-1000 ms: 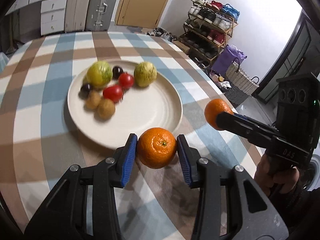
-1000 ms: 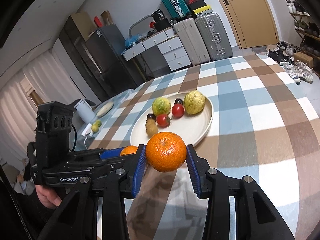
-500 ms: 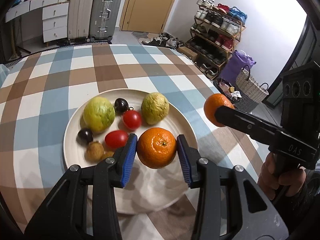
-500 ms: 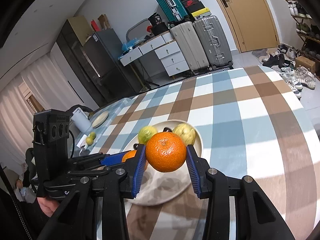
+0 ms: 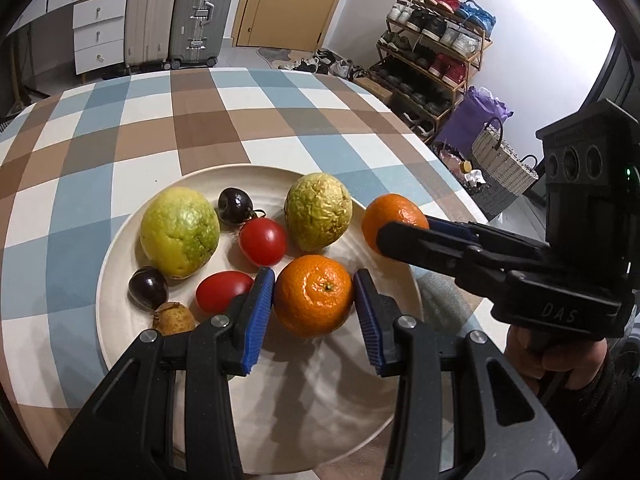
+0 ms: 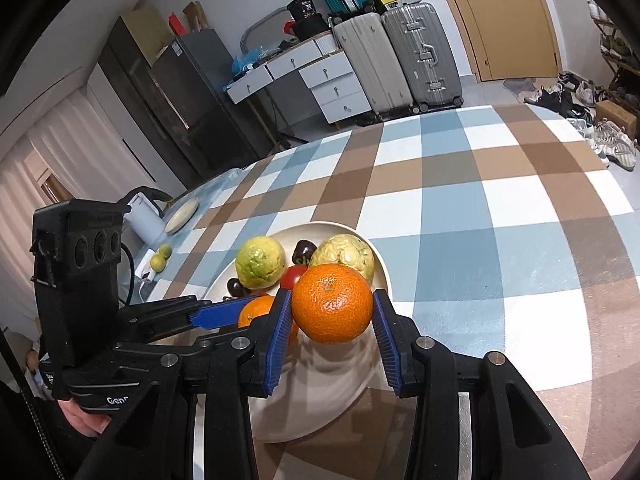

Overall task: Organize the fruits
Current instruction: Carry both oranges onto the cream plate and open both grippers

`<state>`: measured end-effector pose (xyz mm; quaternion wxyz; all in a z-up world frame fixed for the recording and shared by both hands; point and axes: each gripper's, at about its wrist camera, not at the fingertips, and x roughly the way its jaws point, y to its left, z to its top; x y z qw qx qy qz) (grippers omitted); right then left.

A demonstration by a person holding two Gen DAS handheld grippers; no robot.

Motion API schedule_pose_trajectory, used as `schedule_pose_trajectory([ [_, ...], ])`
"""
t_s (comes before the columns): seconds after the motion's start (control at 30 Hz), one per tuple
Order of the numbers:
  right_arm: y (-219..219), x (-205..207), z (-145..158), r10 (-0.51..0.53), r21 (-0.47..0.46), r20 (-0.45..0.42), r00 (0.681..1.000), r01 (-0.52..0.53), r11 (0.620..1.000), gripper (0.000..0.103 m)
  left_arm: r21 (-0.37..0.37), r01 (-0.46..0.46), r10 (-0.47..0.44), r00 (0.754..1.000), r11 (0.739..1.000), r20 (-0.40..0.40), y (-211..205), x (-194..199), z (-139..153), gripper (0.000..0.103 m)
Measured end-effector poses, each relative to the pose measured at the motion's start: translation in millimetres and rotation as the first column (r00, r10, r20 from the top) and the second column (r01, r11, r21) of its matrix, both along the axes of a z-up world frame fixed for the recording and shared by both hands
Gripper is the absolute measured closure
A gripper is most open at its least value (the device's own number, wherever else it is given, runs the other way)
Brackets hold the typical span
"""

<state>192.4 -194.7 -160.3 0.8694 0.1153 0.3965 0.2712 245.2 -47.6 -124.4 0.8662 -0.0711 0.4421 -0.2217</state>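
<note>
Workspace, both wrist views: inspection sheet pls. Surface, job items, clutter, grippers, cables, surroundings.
Surface: table with checked cloth, blue, brown and white.
Job's things: cream plate holding two yellow-green fruits, two red tomatoes, two dark round fruits and a brown fruit.
Clutter: small dish, white jug and two small green fruits at the far table edge.
Grippers: left gripper shut on an orange above the plate; right gripper shut on a second orange.
Cables: black cord by the jug.
Surroundings: suitcases, drawers, door, shoe rack, basket.
</note>
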Motion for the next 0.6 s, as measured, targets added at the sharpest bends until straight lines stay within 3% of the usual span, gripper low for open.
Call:
schedule_pose_trajectory([
  [0.6,6.0,9.2,-10.7,-0.01,-0.002,-0.041,0.999,0.01,1.0,0.061,0.019,0.004,-0.004,1.0,1.0,0.011,-4.5,4.4,-3.0,0.065],
])
